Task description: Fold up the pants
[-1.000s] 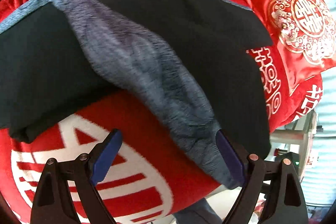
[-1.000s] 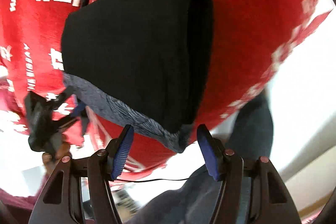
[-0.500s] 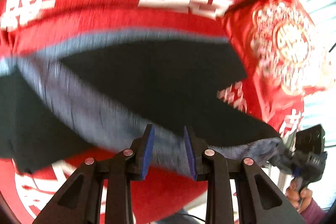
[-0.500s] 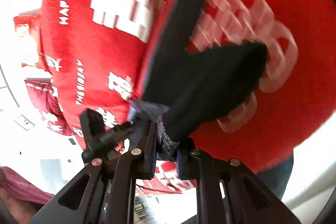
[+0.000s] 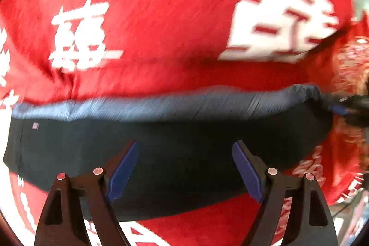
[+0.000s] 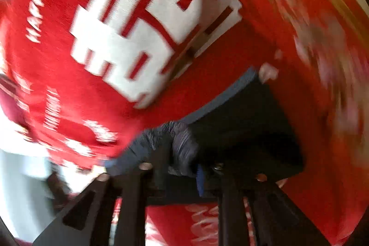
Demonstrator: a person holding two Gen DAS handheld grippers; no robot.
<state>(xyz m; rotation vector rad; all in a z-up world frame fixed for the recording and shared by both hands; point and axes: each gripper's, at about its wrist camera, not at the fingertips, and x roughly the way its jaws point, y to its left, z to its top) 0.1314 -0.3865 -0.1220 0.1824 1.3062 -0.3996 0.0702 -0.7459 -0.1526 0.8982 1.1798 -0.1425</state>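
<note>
Red bedspread (image 5: 161,15): fills the upper half of the left wrist view, with big white characters at left and upper right; everything is smeared by motion.
Tag (image 5: 35,125): a small pale square on the dark cloth, at the left edge of the left wrist view.
Pants (image 5: 184,153): a wide dark band across the middle and lower part of the left wrist view, lying flat on the bedspread, with a blue-grey waistband (image 5: 161,105) running along its upper edge.
Left gripper (image 5: 184,173): at the bottom centre of its own view, blue pads spread wide apart above the dark cloth, with nothing between them.
Red cushion (image 5: 346,75): a blurred patterned patch at the right edge of the left wrist view, touching the bedspread.
Right gripper (image 6: 178,167): at the bottom centre of its own view, its fingers pinching a bunched blue-grey fold of the waistband; it also shows as a dark blur at the right end of the waistband in the left wrist view.
Pants in the right wrist view: a dark shape running from the pinched fold to the lower right, its grey edge slanting toward the upper right, against the cushion there.
</note>
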